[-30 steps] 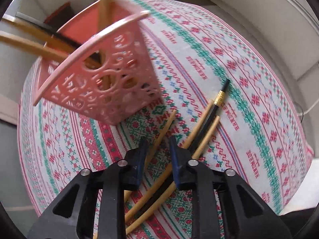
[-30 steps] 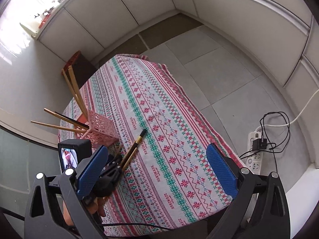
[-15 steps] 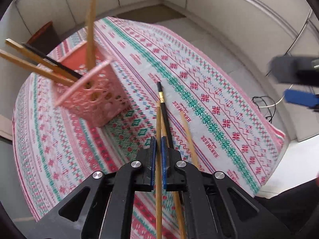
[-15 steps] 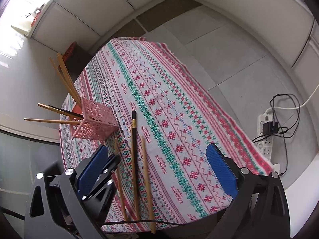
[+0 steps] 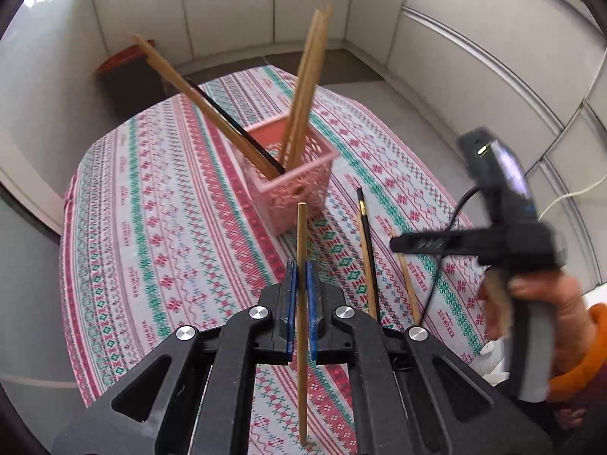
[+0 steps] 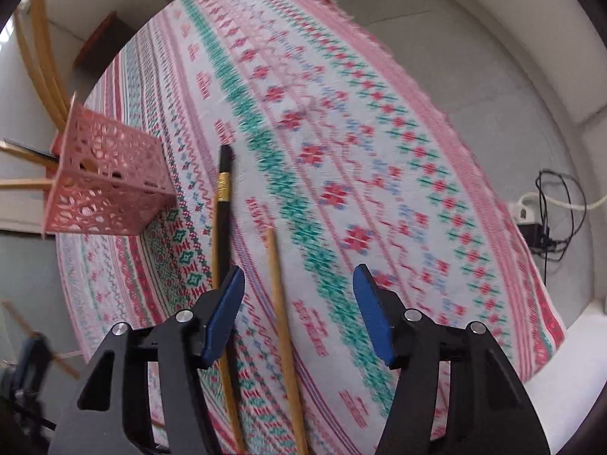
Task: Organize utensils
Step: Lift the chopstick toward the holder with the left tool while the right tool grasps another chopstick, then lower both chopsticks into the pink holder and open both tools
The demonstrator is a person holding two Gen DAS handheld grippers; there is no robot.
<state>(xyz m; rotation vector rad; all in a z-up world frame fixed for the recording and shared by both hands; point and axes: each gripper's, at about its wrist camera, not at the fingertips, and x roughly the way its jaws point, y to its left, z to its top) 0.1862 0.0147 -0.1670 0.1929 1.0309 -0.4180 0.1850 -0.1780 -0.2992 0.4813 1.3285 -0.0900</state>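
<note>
My left gripper (image 5: pixel 299 278) is shut on a wooden chopstick (image 5: pixel 302 242) and holds it above the patterned tablecloth, in front of the pink lattice basket (image 5: pixel 292 185). The basket holds several chopsticks (image 5: pixel 307 87) that lean out of it. My right gripper (image 6: pixel 297 295) is open and low over the table. A wooden chopstick (image 6: pixel 280 303) lies between its fingers, and a black chopstick with a gold band (image 6: pixel 223 197) and another wooden one lie by its left finger. The basket (image 6: pixel 110 182) shows at the left of the right wrist view.
The table (image 5: pixel 151 204) is covered with a red, green and white cloth. A dark stool (image 5: pixel 125 76) stands beyond its far edge. A power strip with cables (image 6: pixel 538 223) lies on the floor to the right. The right gripper (image 5: pixel 504 235) also shows in the left wrist view.
My left gripper has lifted the wooden chopstick off the table and swung to face the basket. My right gripper has come down close over the chopsticks left on the cloth.
</note>
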